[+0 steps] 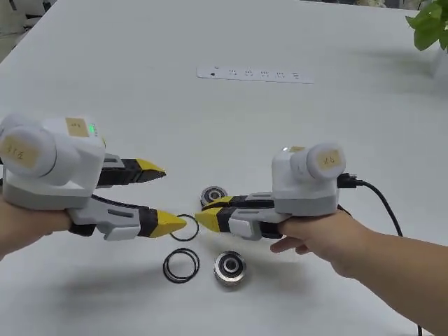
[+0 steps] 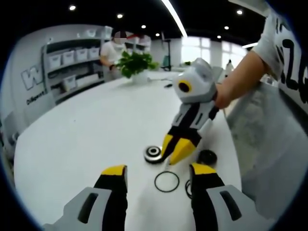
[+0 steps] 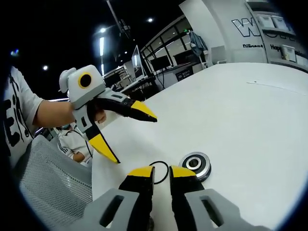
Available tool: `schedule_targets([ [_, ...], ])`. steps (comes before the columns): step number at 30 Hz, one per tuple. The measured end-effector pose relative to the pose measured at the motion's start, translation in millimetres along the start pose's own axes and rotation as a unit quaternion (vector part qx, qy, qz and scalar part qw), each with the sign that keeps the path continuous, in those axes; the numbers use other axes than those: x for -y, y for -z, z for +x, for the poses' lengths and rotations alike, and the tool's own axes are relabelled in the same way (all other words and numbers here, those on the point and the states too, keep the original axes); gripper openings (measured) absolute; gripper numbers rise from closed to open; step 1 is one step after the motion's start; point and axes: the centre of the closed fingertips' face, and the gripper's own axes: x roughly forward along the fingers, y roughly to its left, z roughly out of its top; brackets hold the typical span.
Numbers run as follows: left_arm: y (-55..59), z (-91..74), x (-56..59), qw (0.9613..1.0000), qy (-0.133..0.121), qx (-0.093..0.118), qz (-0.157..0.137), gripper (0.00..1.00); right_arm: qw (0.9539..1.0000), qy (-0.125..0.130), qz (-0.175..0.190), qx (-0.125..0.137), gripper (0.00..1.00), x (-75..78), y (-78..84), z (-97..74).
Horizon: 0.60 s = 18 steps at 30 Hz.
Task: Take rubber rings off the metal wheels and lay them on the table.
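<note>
Left gripper view has the left gripper [image 2: 159, 170] at the bottom of the frame. Its yellow-tipped jaws are spread wide and hold nothing. Just past the tips, in the lower middle, a loose ring [image 2: 155, 183] lies flat on the table [image 2: 86, 134].

The right gripper [image 2: 174, 156] reaches down from the upper right. Its tips are drawn almost together, close above the far edge of that ring, and I can see nothing caught between them. The right gripper view agrees, showing only a sliver of gap.

Left of those tips sits the far wheel [image 2: 154, 153], and to their right is the near wheel [image 2: 208, 156]. At the lower right, a pair of rings [image 2: 187, 188] is partly hidden behind one jaw.

With three rings already on the table, the job looks well along. The far wheel has a dark outer band, so it may yet carry rubber. I cannot tell whether the near wheel does.

My judgement on doing the next strip well:
- **Hold the wheel:** close the spread left gripper across the wheel's metal faces, not its rim, so the rubber stays free.
- **Open the right gripper a little:** it should be just wide enough to nip the band's edge.
- **Peel the ring:** roll it sideways over the rim instead of pulling straight out, because a stretched ring can snap back or flick away.
- **Set it down:** lay it apart from the rings already down, so none gets dragged or covered.
</note>
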Motion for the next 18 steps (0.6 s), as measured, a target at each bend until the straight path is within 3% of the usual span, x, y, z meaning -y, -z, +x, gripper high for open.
schedule_targets([
  [18, -6.9, 7.4, -4.2, 1.0, 0.003, -0.001, 0.005, 0.51, 0.9992, 0.032, -0.014, 0.019, 0.12, 24.8, -14.9, -24.7],
])
